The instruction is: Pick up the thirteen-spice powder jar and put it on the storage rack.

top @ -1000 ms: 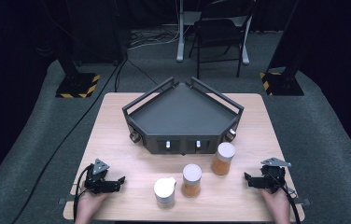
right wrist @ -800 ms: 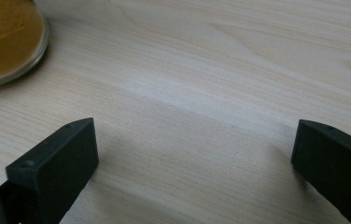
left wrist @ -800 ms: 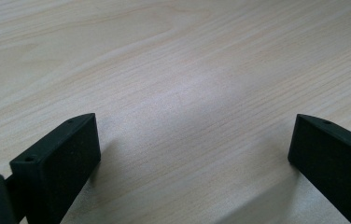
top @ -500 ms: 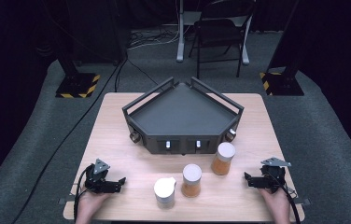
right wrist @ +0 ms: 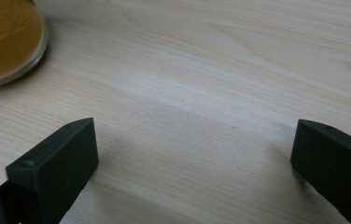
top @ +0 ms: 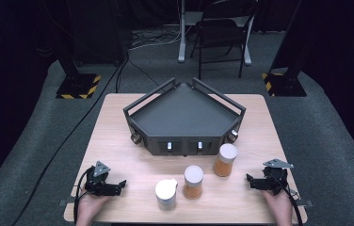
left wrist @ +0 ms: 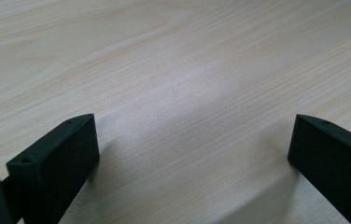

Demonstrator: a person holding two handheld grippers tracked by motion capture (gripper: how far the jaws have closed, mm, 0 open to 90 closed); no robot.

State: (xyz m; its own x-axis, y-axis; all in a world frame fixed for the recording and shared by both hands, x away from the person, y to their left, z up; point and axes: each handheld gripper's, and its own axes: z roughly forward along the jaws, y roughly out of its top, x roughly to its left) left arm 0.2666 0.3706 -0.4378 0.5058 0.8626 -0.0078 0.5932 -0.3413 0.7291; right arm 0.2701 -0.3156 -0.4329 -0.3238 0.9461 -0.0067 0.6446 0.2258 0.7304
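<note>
- On the wooden table (top: 118, 122), back half: large dark angular tray (top: 184, 115) with raised rails, rigid, looks heavy; not a thing to lift with these jaws, likely the place the jars go
- In front of the tray, a loose diagonal row of three small jars, all upright, each apart from the others
- Rightmost jar (top: 225, 160): white lid, orange-brown fill, just in front of the tray's front face, nearest the right gripper (top: 253, 181); base also seen at the upper left of the right gripper view (right wrist: 5, 42)
- Middle jar (top: 193, 181): same white lid and orange fill, standing between the other two
- Leftmost jar (top: 166, 194): white all over, contents not readable, nearest the left gripper (top: 116, 187)
- Handling, judged: stiff smooth walls, glass or hard plastic, cannot tell which; slippery to flat pads, moderate weight if filled, tall enough to tip if nudged at the lid
- Best hold, judged: across the body below the lid, jaws level, squeezing on the widest part; lid edge risky
- Left gripper: resting low at the near left edge, jaws spread wide over bare wood, just been shifting around near full spread, nothing between them
- Right gripper: low at the near right edge, jaws spread wide, nothing between them
</note>
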